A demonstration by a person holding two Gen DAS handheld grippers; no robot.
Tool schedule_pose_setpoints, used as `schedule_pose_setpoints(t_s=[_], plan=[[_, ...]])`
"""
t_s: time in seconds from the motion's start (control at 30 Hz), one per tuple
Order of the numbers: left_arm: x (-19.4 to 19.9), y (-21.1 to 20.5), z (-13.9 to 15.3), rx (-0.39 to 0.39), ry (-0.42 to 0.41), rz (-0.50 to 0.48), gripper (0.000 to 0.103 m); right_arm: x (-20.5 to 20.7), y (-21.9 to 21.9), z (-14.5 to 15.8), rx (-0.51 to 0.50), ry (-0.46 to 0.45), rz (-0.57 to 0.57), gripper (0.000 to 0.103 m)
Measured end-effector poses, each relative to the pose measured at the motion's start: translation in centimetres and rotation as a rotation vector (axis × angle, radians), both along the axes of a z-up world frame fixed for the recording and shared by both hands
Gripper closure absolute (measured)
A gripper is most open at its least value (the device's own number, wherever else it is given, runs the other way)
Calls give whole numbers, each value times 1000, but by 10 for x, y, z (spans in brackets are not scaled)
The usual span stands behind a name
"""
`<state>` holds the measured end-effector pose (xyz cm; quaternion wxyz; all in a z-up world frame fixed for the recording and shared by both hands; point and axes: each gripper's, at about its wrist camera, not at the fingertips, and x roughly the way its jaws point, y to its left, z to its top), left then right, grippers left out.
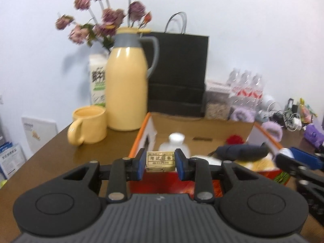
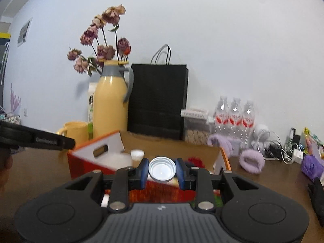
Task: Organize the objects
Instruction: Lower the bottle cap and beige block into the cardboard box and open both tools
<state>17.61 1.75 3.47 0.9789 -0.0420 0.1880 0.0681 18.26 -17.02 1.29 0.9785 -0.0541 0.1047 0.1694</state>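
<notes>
An eraser (image 1: 160, 161) is clamped by the left gripper (image 1: 160, 163), a cap (image 2: 162, 169) by the right gripper (image 2: 162, 171), above the box (image 1: 141, 135).

soft even light, slight motion blur, fisheye-bent edges.

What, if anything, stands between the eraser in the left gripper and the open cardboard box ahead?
Nothing visible. The left gripper holds the eraser right at the near edge of the open box; no object comes between them.
</notes>
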Motion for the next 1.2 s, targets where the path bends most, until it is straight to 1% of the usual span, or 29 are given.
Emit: schedule_pose_setpoints(t_s=[0.1, 0.27, 0.4, 0.57, 0.7, 0.83, 0.87, 0.9, 0.93, 0.97, 1.0, 1.03, 1.07, 1.2], plan=[[14, -9, 8, -1, -16, -18, 72, 16, 8, 6, 5, -6, 4, 76], [44, -17, 12, -9, -26, -31, 72, 46, 20, 9, -14, -1, -7, 76], [71, -17, 8, -22, -7, -27, 72, 72, 27, 4, -22, 28, -17, 76], [99, -12, -6, -28, 30, -29, 72, 98, 35, -5, -25, 50, -21, 76], [111, -10, -14, -24, 56, -38, 72, 107, 40, -13, -49, 72, -9, 76], [113, -9, -20, -20, 65, -53, 72, 110, 41, -20, -68, 101, -14, 75], [112, -9, -21, -21, 65, -54, 70, 109, 40, -21, -67, 106, -20, 75], [111, -8, -21, -22, 57, -53, 61, 108, 39, -21, -67, 110, -20, 67], [109, -8, -22, -23, 44, -52, 40, 106, 38, -21, -66, 115, -21, 58], [106, -8, -23, -22, 25, -48, 25, 105, 36, -21, -62, 114, -24, 33], [104, -8, -22, -17, 8, -44, 1, 103, 34, -21, -55, 104, -31, 10], [101, -9, -21, -10, -19, -38, 0, 100, 33, -20, -48, 88, -36, 4], [98, -11, -21, -4, -45, -33, 0, 97, 31, -19, -44, 72, -39, 0], [95, -13, -20, 1, -56, -26, 0, 94, 26, -16, -34, 69, -53, 0]])
